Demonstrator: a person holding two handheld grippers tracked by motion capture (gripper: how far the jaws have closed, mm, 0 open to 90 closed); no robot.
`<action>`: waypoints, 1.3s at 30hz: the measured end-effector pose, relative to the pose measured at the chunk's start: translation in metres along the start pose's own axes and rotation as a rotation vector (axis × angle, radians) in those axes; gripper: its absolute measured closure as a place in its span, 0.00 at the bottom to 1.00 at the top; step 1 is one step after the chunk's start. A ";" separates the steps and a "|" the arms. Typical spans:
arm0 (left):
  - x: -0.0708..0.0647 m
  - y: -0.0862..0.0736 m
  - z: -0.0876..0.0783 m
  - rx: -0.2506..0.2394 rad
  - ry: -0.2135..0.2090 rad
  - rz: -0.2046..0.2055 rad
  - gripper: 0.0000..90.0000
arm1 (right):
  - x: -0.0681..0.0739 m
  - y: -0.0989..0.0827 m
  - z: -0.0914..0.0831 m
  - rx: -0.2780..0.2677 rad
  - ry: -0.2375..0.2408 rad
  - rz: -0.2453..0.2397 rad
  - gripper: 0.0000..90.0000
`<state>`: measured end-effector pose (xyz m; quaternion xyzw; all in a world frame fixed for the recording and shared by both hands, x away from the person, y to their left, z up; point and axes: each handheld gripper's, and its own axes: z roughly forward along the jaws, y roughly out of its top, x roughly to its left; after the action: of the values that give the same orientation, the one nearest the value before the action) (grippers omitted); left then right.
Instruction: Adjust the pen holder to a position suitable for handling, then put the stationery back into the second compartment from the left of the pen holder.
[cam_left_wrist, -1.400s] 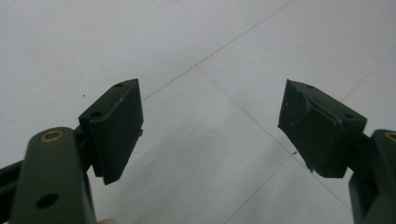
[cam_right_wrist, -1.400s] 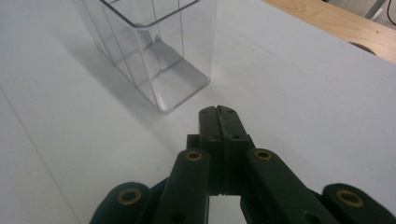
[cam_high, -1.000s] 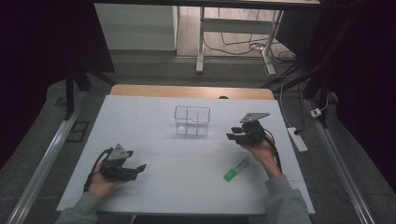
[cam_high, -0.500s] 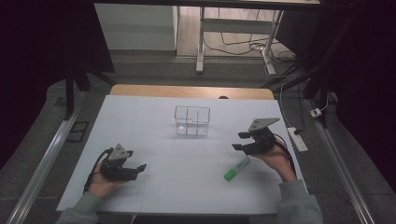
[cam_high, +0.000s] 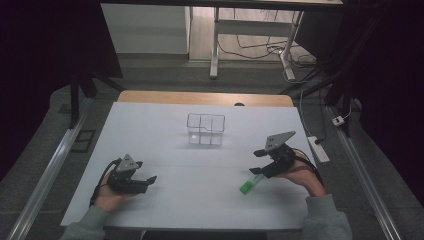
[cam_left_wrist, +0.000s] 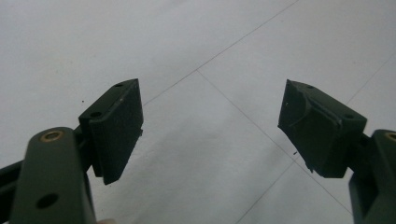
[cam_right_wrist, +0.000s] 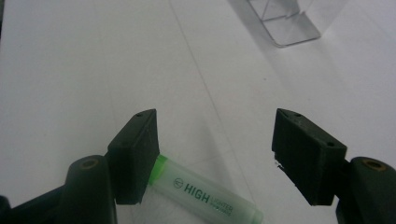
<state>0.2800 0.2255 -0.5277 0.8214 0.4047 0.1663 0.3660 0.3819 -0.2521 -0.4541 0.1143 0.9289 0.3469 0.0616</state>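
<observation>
Highlighter (cam_right_wrist: 205, 196): we see it lying flat on the white table (cam_high: 165, 135), just below the right gripper; its green end sits behind the left jaw in the right gripper view, and the frame bottom cuts off its far end.
Clear box (cam_high: 205, 129): at mid-table, well apart from the highlighter; we see dividers inside and nothing in the compartments; its top is cropped in the right gripper view.
Right gripper (cam_high: 260, 162): released, jaws just been opening, standing wide above the highlighter without pressing it.
Left gripper (cam_high: 148, 181): spread wide, bare table between the pads.
</observation>
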 end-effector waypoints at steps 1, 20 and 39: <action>0.000 0.000 0.000 0.000 0.000 0.000 0.24 | 0.001 0.001 0.000 0.004 0.002 -0.010 0.35; -0.002 0.000 -0.001 0.002 -0.002 0.012 0.24 | 0.015 0.010 0.018 0.133 0.107 -0.160 0.35; -0.002 0.000 -0.001 0.003 -0.005 0.019 0.24 | 0.025 0.005 0.039 0.258 0.214 -0.264 0.33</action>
<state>0.2778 0.2241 -0.5273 0.8261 0.3961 0.1673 0.3643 0.3664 -0.2178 -0.4811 -0.0390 0.9737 0.2244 -0.0079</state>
